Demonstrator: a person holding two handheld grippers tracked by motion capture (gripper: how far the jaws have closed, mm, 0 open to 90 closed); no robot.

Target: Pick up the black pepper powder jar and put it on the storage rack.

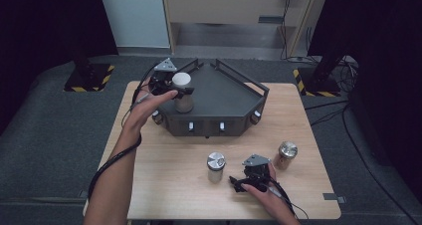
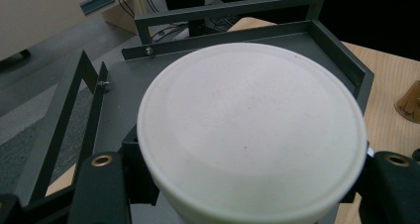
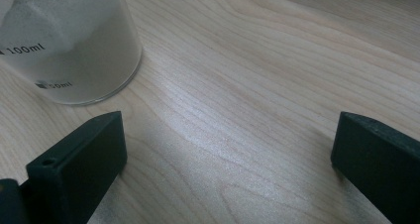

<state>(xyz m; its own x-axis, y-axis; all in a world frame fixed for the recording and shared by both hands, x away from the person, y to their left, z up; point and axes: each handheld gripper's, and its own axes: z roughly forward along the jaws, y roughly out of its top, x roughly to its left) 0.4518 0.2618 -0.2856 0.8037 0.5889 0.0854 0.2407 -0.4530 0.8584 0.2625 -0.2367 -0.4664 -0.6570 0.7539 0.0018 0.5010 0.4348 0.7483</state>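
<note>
A jar with a white lid (image 1: 182, 80) stands at the left of a dark metal tray (image 1: 226, 93) with low rails. My left gripper (image 1: 183, 92) is shut on that jar; in the left gripper view the lid (image 2: 250, 130) hides where the black jaws meet its sides. Near the table's front edge my right gripper (image 1: 239, 183) lies low over the wood, open, with bare table between its jaws (image 3: 228, 154). A silver-lidded jar of pale powder (image 1: 216, 166) stands just to its left, apart from it, and its frosted wall (image 3: 74, 40) bears volume marks.
A second silver-lidded jar with brown contents (image 1: 286, 154) stands to the right of my right gripper. The tray has knobs (image 1: 190, 127) along its front face. The wooden table (image 1: 164, 165) sits on grey carpet, with dark stands behind.
</note>
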